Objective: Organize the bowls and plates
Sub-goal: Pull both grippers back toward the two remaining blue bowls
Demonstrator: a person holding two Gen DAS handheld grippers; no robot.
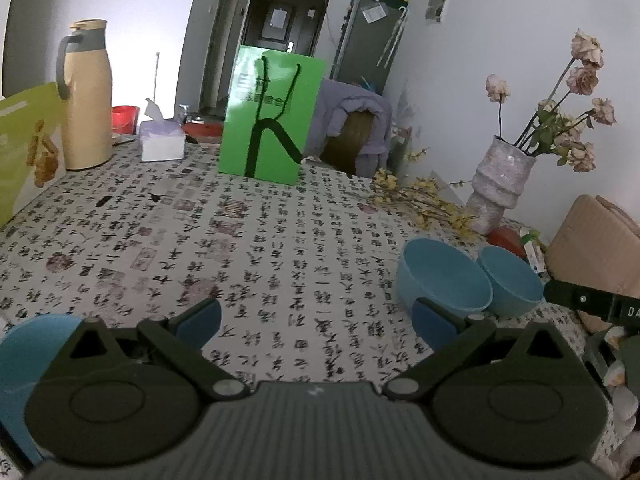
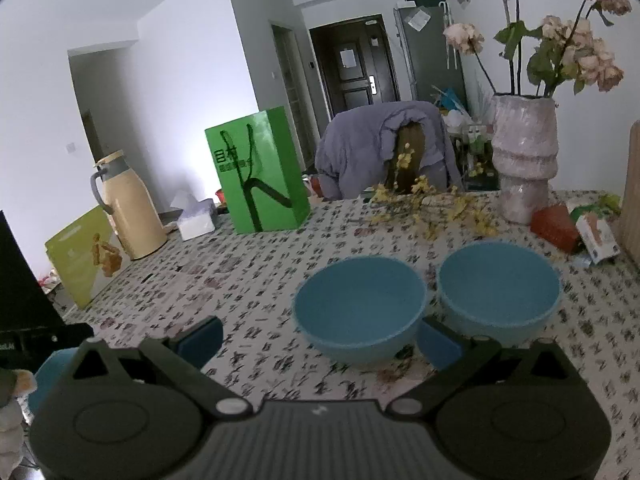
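two blue bowls [image 2: 360, 316] [image 2: 500, 288] sit side by side on the surface [image 2: 260, 280], just ahead of the right claw [image 2: 318, 342], spread wide and empty.

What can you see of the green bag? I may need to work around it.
The green bag is a bright green gift bag that looks like glossy paper, with dark cord handles hanging down its front and dark printed characters. It stands upright on the patterned tablecloth at the table's far side, right of the tissue box. Nothing visibly touches it.
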